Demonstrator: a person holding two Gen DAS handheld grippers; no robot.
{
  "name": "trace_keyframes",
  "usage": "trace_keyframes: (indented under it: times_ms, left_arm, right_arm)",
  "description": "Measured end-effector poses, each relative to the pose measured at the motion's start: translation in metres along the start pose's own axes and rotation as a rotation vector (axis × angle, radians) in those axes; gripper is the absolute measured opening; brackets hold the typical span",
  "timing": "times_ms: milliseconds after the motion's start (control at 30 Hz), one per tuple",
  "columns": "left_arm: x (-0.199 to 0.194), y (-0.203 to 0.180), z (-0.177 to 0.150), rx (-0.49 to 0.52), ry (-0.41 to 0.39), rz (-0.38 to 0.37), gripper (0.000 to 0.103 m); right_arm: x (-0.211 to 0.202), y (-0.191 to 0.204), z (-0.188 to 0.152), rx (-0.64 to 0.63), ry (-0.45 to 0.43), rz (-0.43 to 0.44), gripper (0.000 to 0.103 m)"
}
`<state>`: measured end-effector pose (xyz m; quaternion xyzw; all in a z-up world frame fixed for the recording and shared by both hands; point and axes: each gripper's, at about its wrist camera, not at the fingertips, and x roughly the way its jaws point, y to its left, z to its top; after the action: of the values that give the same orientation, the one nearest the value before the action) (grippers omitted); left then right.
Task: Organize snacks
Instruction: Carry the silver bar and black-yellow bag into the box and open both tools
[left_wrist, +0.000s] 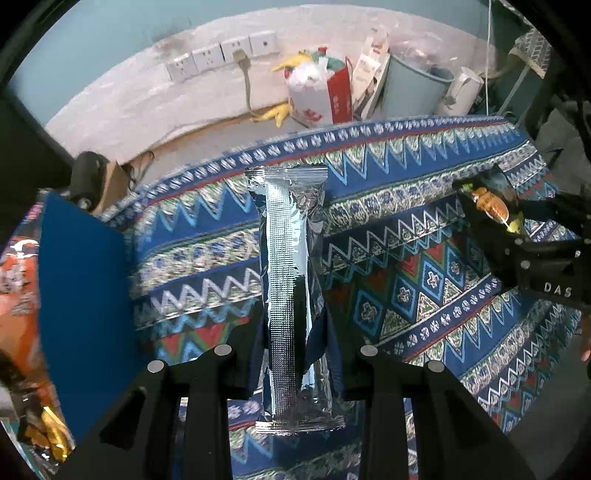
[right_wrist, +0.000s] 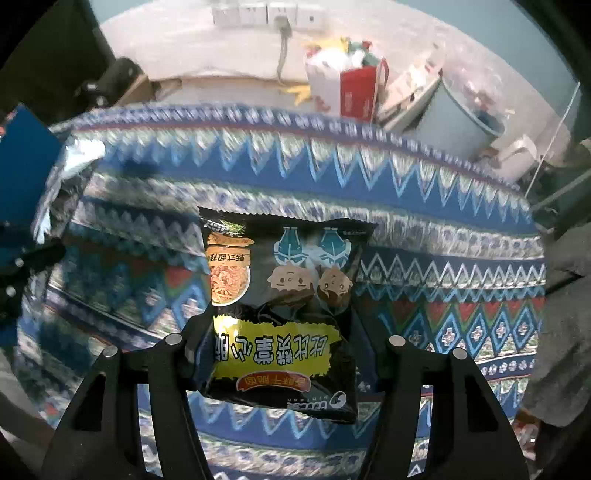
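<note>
Right wrist view: patterned tablecloth (right_wrist: 424, 192) motion-blurred, detail indistinct. Silver packet (right_wrist: 62, 173) at left smeared, possibly foil. Left wrist view: orange snack bags (left_wrist: 18, 288) cut off by the edge, half hidden behind blue box (left_wrist: 85, 295).

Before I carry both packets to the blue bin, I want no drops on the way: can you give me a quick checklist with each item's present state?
1. Left hand-held gripper shut on the silver packet: ok.
2. Silver packet clear of the tablecloth: ok.
3. Right hand-held gripper firmly on the black snack bag: cannot tell.
4. Black snack bag between the fingers: ok.
5. Blue bin in sight beside the left gripper: ok.
6. Room left inside the bin: cannot tell.
</note>
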<state>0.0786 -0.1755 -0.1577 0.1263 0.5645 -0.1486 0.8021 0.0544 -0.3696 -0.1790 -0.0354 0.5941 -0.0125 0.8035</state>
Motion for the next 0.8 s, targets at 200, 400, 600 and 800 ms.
trace_keyframes:
  times_ms: [200, 400, 600, 800]
  left_arm:
    - [-0.03, 0.015, -0.01, -0.015, -0.045, -0.006, 0.031]
    - [-0.061, 0.03, -0.021, -0.018, -0.094, 0.005, 0.031]
    - [-0.094, 0.053, -0.035, -0.046, -0.139, 0.008, 0.031]
    - [-0.118, 0.074, -0.046, -0.086, -0.164, -0.015, 0.031]
  right_arm:
    - [-0.04, 0.027, 0.01, 0.009, -0.062, 0.027, 0.061]
    - [-0.075, 0.057, 0.021, -0.01, -0.12, 0.052, 0.061]
    - [-0.104, 0.087, 0.035, -0.048, -0.181, 0.097, 0.061]
    - [-0.121, 0.112, 0.044, -0.093, -0.214, 0.124, 0.061]
